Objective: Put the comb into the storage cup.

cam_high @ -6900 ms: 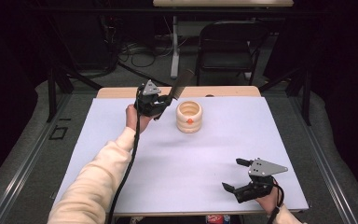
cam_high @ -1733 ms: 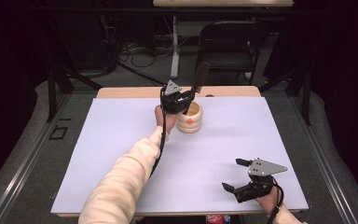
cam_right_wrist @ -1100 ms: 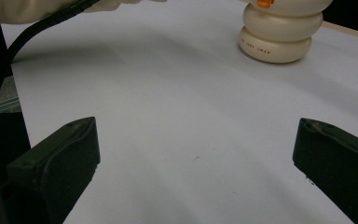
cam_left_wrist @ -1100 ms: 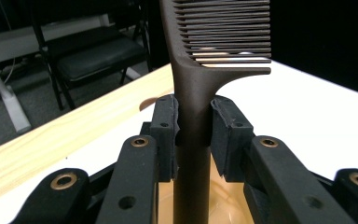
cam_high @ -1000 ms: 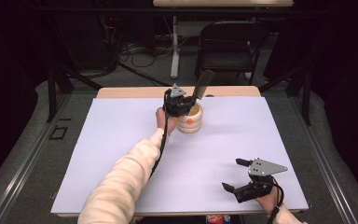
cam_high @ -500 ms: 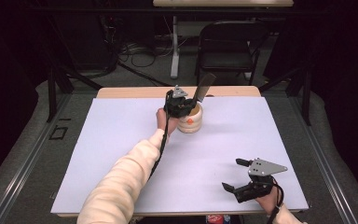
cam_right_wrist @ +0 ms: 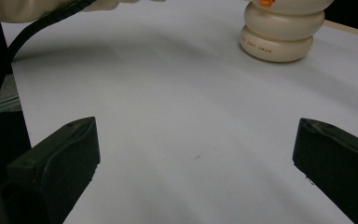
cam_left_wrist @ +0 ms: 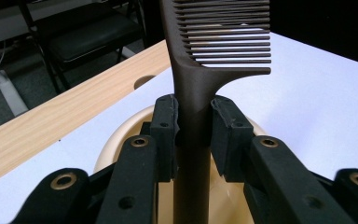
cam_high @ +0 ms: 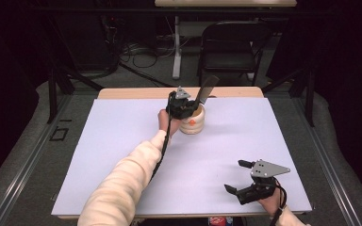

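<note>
**Comb held over cream holder at the far edge of the worktop**

Comb (cam_left_wrist: pixel 200 88), dark brown and held upright, stands with its handle clamped between the two black pads of the left gripper (cam_left_wrist: pixel 193 135); its teeth run out sideways above the jaws. The jaws are closed most of the way, pressing on the handle from both sides. The lower part of the handle reaches down into the open top of the cream holder (cam_left_wrist: pixel 121 140), a round, ringed pot with an orange mark on its side, as the high view shows. Whether the handle's tip touches the bottom of the pot cannot be told.

In the high view the holder (cam_high: pixel 193 123) sits on the white sheet near the middle of the worktop's far edge, with the left gripper (cam_high: pixel 184 106) directly over it and the comb (cam_high: pixel 205 87) slanting up and away toward the far side. The left forearm, in a cream sleeve (cam_high: pixel 122 183), stretches from the near edge across the sheet.

The right gripper (cam_high: pixel 241 178) rests close to the near right corner of the worktop (cam_high: pixel 122 92), well apart from the holder. Its jaws stand wide open with nothing between them but bare white sheet; the right gripper view shows the holder (cam_right_wrist: pixel 282 35) farther off.
</note>
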The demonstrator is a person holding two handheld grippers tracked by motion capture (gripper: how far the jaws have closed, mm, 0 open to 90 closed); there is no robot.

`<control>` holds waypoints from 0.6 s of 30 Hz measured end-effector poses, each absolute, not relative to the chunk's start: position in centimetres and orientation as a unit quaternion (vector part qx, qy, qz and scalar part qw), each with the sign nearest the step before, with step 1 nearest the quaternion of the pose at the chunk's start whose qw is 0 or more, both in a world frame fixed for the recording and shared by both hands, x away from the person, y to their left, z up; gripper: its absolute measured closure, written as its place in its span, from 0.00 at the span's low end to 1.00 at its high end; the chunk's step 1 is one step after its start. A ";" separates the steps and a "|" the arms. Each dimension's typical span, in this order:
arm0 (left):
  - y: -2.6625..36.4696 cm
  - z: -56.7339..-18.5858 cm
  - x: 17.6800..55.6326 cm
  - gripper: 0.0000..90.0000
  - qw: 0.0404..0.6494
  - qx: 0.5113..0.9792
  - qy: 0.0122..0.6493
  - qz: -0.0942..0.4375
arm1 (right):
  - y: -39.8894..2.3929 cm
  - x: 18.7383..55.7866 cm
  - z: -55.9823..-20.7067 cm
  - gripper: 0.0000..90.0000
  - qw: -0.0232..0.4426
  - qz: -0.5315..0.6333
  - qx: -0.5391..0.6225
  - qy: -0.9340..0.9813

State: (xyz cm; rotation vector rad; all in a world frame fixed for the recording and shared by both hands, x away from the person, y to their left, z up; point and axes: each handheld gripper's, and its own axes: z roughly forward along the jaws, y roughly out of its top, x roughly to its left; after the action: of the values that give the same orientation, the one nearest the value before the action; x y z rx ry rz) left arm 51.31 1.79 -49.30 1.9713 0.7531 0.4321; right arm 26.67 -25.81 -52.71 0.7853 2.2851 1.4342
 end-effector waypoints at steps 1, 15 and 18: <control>1.8 -49.3 51.3 0.80 0.473 0.806 0.308 0.177 | -25.8 26.7 -52.7 0.00 0.165 0.504 0.274 0.802; 1.6 -49.3 51.1 0.80 0.464 0.813 0.301 0.182 | -25.8 26.7 -52.7 0.00 0.163 0.503 0.274 0.803; 1.7 -49.3 51.1 0.80 0.464 0.813 0.301 0.183 | -25.7 26.7 -52.8 0.00 0.163 0.504 0.274 0.803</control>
State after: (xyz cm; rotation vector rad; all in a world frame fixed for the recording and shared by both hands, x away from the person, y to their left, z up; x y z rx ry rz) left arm 51.07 1.66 -49.32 1.9972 0.7402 0.4489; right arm 26.70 -25.74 -52.76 0.7805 2.2912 1.4373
